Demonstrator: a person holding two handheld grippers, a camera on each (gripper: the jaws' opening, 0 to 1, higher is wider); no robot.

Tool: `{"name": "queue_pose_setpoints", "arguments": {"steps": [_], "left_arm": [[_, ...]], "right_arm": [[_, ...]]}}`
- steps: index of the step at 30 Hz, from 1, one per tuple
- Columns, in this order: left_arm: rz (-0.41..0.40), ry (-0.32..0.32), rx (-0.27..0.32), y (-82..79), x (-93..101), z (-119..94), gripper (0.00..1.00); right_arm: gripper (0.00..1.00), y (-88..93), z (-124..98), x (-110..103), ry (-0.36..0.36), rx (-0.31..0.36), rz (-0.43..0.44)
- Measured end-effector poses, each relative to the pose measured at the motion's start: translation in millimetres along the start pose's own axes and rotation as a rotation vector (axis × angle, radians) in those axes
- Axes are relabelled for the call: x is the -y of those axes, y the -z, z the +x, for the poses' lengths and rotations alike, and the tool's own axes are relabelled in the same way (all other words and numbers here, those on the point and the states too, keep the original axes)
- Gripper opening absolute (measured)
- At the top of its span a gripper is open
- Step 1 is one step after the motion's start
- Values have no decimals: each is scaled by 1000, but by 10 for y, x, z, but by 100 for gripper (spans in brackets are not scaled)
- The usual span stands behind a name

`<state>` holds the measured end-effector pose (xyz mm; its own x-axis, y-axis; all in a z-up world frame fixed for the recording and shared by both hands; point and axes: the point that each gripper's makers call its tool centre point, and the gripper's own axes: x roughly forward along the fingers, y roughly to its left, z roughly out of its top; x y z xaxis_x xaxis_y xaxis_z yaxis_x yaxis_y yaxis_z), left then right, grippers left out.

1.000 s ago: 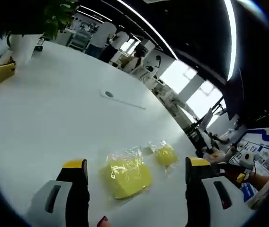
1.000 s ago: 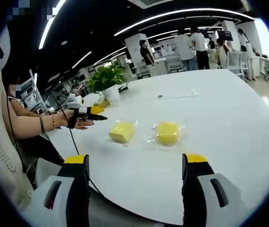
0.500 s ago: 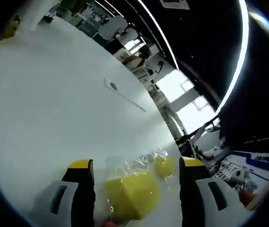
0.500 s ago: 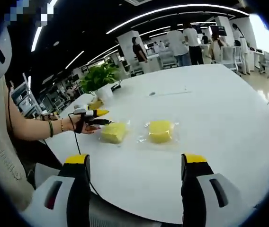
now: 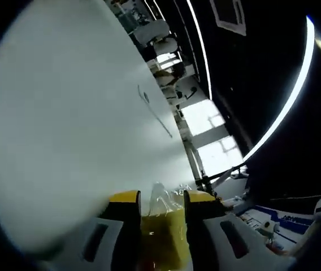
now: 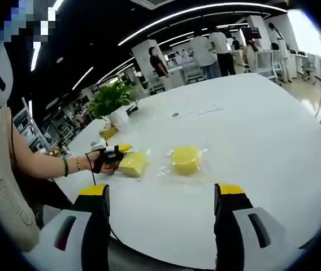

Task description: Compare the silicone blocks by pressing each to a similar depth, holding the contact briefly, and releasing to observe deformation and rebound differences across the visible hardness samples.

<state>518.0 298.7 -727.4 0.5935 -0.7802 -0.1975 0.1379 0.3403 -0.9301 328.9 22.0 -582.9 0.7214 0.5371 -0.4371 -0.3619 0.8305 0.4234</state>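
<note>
The left hand-held gripper (image 5: 161,210) has its two yellow-tipped jaws drawn in against the sides of a yellow silicone block in clear wrapping (image 5: 161,237), which sits directly between them in the left gripper view; the jaws look to be pinching it, with crinkled film standing up just past the tips. From the right gripper view the same block (image 6: 133,164) lies on the white counter (image 6: 251,130) at the person's left side, with the left hand-held gripper (image 6: 115,158) meeting it from its left end, held in a hand (image 6: 101,162) at the end of a bare forearm. A second wrapped yellow block, rounder in outline (image 6: 185,160), lies just beside the first, to its right in that view, apart from it and untouched. The right hand-held gripper (image 6: 160,197) hangs above the near edge of the counter with its jaws spread wide and nothing between them; both blocks lie ahead of it, well apart from its tips, the rounder one closer to its centre line. By my reading the first sample is under squeeze now, and the rounder block is the next to test; it lies nearer the free right gripper's line of travel, though the left gripper is closer to it on the counter. A potted plant (image 6: 111,101) stands farther back.
</note>
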Motion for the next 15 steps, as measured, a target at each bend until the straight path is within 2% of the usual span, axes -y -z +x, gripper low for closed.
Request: {"name": "queue_pose_setpoints", "arguments": {"steps": [5,8,13,14,15], "left_arm": [[-23,-16,9,29,-57,-10,14],[-24,-9,13,26,-49,-9,11],[62,28,-3,27,13,6,0],[78,20,-7,34,16,6,0],[147,-16,-15,15,-51,0,0]], "right_arm": [[70,-8,31,12,3,-13,-12],[70,-12,19,-3,-2,1,9],[69,63,24,8,7,-28,-1],[69,86,26,15,12,-39,-3],[69,105,31,24,13,-49,-1]]}}
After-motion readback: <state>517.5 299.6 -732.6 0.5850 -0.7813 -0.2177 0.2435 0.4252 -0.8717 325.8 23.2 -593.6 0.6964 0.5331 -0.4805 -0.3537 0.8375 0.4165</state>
